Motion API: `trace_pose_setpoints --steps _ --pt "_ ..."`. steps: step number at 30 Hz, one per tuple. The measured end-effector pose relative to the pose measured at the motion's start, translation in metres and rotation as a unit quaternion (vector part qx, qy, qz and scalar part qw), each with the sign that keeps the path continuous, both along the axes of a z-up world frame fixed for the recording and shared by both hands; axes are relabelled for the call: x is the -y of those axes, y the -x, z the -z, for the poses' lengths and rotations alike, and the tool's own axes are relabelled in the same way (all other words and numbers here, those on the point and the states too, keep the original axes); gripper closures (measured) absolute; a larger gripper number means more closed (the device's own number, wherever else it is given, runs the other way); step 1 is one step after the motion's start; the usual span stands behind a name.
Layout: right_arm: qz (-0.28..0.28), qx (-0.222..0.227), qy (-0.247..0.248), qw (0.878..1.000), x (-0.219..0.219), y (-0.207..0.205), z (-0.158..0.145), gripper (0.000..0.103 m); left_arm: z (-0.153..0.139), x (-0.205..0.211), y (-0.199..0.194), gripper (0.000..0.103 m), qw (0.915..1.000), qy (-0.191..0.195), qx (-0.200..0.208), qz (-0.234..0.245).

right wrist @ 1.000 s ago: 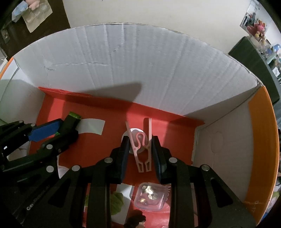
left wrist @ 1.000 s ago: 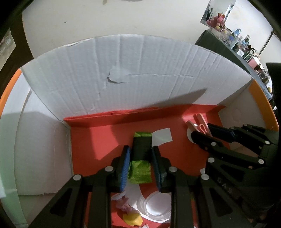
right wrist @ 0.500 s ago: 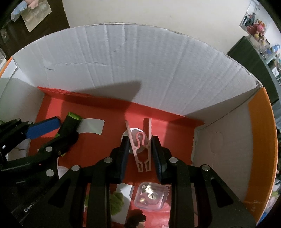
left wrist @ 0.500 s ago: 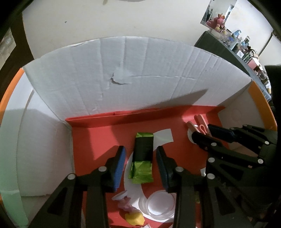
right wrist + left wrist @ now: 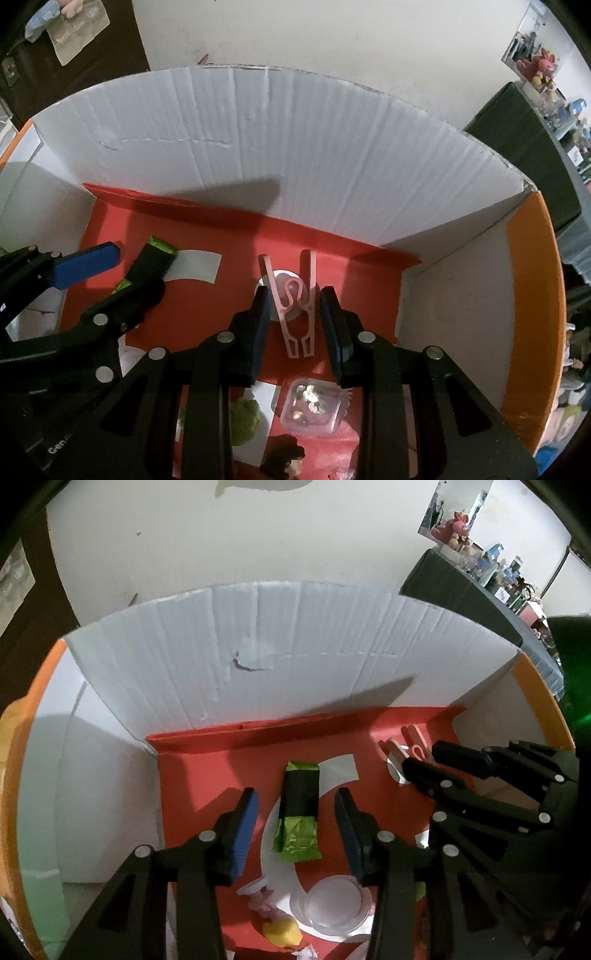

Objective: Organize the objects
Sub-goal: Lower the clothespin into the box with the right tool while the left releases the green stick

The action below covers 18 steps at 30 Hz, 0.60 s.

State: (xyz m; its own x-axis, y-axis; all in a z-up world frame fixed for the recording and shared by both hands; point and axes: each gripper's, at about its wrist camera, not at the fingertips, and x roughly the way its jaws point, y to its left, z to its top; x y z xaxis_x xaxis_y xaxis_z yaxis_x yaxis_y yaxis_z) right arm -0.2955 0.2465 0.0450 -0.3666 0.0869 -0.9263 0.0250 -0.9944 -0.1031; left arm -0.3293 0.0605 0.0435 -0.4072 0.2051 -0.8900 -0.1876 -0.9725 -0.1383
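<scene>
While the left gripper (image 5: 295, 829) opens off it, the green packet (image 5: 298, 808) lies lengthwise between its jaws.

My box (image 5: 295, 657) shows ribbed white walls, an orange rim and a red floor with white shapes. Centre frame, the snack packet (image 5: 298, 808) is lime green with a black band. My pads (image 5: 243, 834) are blue; at right, the clothespin (image 5: 295, 302) is pale pink.

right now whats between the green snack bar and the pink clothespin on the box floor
Only bare red box floor and a white printed patch lie between the green snack bar and the pink clothespin, seen in the right wrist view.
</scene>
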Motion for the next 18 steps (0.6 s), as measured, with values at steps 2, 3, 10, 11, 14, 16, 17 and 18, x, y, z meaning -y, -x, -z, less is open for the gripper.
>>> trace_pose_setpoints --steps 2,3,10,11,14,16,17,18 --pt "0.000 -0.001 0.000 1.000 0.000 -0.002 -0.002 0.076 -0.002 0.004 -0.001 0.058 1.0000 -0.002 -0.002 -0.001" --pt "0.000 -0.002 0.000 1.000 0.000 -0.003 -0.003 0.076 -0.003 0.005 -0.002 0.058 1.0000 -0.002 -0.002 -0.001" --pt "0.001 -0.010 -0.001 1.000 0.003 -0.014 -0.017 0.076 -0.015 0.003 -0.010 0.058 0.9999 0.000 -0.012 0.001" --pt "0.001 -0.012 -0.001 1.000 0.003 -0.016 -0.018 0.076 -0.016 0.004 -0.011 0.058 0.9999 0.001 -0.014 0.000" --pt "0.001 -0.016 -0.001 1.000 0.005 -0.021 -0.025 0.076 -0.021 0.007 -0.017 0.057 0.9998 0.002 -0.019 -0.002" --pt "0.001 -0.019 -0.003 1.000 0.007 -0.025 -0.029 0.076 -0.025 0.006 -0.020 0.053 0.9998 0.001 -0.021 -0.003" --pt "0.002 -0.020 -0.003 1.000 0.007 -0.027 -0.031 0.076 -0.027 0.007 -0.023 0.052 0.9997 0.001 -0.024 -0.003" --pt "0.003 -0.022 -0.003 1.000 0.008 -0.029 -0.034 0.076 -0.030 0.008 -0.025 0.051 0.9996 0.002 -0.028 -0.002"
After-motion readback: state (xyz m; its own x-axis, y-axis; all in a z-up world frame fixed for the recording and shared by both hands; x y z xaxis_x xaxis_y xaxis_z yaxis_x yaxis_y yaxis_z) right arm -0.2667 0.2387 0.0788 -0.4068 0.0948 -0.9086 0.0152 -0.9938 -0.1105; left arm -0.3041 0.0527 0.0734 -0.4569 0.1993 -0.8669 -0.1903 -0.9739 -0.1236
